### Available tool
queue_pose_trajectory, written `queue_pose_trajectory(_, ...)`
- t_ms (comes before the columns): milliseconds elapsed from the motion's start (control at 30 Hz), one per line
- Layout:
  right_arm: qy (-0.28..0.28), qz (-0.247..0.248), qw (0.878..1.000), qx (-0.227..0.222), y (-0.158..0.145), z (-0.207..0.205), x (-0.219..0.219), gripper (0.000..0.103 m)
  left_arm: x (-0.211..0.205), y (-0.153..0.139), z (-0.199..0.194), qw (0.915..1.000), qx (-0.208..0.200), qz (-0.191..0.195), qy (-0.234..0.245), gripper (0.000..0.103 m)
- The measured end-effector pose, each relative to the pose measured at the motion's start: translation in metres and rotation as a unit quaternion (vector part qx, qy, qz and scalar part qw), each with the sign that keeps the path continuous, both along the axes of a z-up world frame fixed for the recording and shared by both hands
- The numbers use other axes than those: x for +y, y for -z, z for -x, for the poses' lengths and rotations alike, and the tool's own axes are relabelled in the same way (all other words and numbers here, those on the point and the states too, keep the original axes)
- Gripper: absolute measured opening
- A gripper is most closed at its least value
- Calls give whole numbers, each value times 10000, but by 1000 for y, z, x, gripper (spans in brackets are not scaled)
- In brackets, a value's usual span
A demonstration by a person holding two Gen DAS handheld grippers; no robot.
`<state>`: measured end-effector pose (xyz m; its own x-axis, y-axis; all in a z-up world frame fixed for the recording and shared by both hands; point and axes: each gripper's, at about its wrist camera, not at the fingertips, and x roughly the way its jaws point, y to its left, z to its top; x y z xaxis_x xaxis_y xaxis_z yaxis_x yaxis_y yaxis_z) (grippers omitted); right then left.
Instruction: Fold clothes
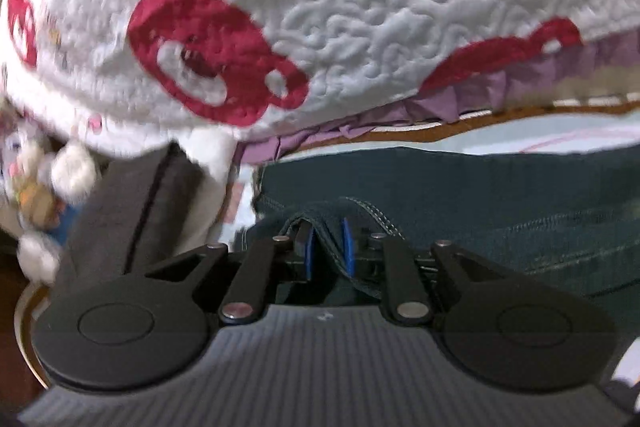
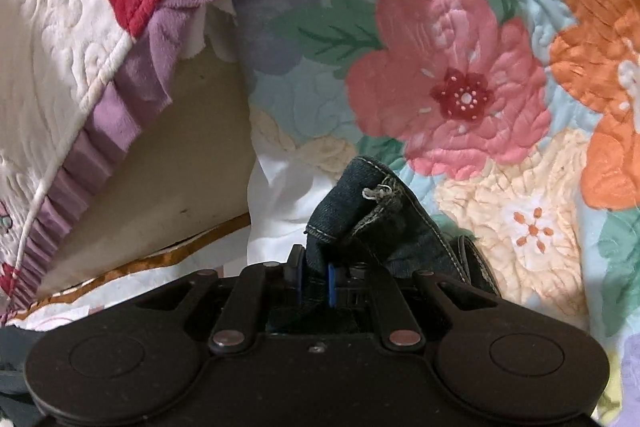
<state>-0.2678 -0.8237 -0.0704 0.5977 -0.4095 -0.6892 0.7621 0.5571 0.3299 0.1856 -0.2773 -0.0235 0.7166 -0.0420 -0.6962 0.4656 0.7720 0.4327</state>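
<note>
Between the blue pads of the left gripper [image 1: 329,247], a stitched edge of the dark blue denim garment [image 1: 500,211] is pinched, jaws drawn nearly together on the seam. The rest of the denim spreads flat ahead and to the right of them. The right gripper [image 2: 314,279] is likewise clamped on a bunched denim corner [image 2: 372,211], which rises just above its jaws. Holding two points this way likely lets the cloth be carried over into a fold. Beyond lies the floral quilted bedspread [image 2: 460,87]; farther up-left, a white quilted blanket with red bear prints and purple ruffle [image 1: 360,7].
</note>
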Motion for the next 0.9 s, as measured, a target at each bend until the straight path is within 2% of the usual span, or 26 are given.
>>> queue_pose_trajectory(33, -118, 151, 9998, 93, 1, 0, 3, 13, -2, -4, 3, 9999, -114, 8, 81, 17)
queue_pose_trajectory(67, -255, 335, 9989, 209, 2, 0, 8, 23, -2, -9, 5, 9997, -177, 117, 133, 19)
queue_pose_trajectory(100, -391, 518, 9974, 326, 3, 1, 12, 37, -2, -13, 6, 9993, -224, 249, 178, 20)
queue_pose_trajectory(133, -527, 701, 9952, 442, 4, 1, 17, 38, -1, -15, 4, 9991, -212, 333, 159, 23)
queue_pose_trajectory(167, -492, 707, 9956, 361, 3, 6, 19, 40, 0, -17, 2, 9990, -181, 403, 120, 28)
queue_pose_trajectory(200, -403, 656, 9968, 217, 2, 13, 20, 48, 1, -17, 0, 9989, -176, 419, 67, 33)
queue_pose_trajectory(233, -314, 605, 9976, 73, 1, 20, 21, 53, 2, -19, -3, 9988, -323, 374, -36, 52)
queue_pose_trajectory(267, -224, 554, 9982, -71, 0, 27, 22, 53, 2, -21, -5, 9979, -558, 290, -166, 64)
queue_pose_trajectory(300, -135, 502, 9984, -215, -1, 34, 23, 53, 4, -25, -6, 9962, -781, 257, -301, 64)
queue_pose_trajectory(367, -99, 562, 9978, -330, -6, 39, 35, 53, 13, -29, -12, 9954, -713, 478, -418, 64)
queue_pose_trajectory(400, -231, 615, 9972, -365, -8, 38, 46, 54, 17, -31, -15, 9950, -645, 605, -467, 64)
queue_pose_trajectory(533, -1073, 837, 9900, -371, -14, 18, 99, 54, 24, -15, -5, 9973, -423, 514, -317, 64)
queue_pose_trajectory(700, -2342, 1052, 9664, -142, -13, -27, 172, 55, 32, 19, 18, 9985, -91, 544, 15, 70)
queue_pose_trajectory(833, -3350, 1320, 9328, 181, -11, -70, 226, 61, 44, 44, 27, 9975, 282, 650, 24, 70)
queue_pose_trajectory(900, -3633, 1499, 9185, 436, -7, -91, 246, 63, 49, 54, 30, 9963, 472, 716, 82, 70)
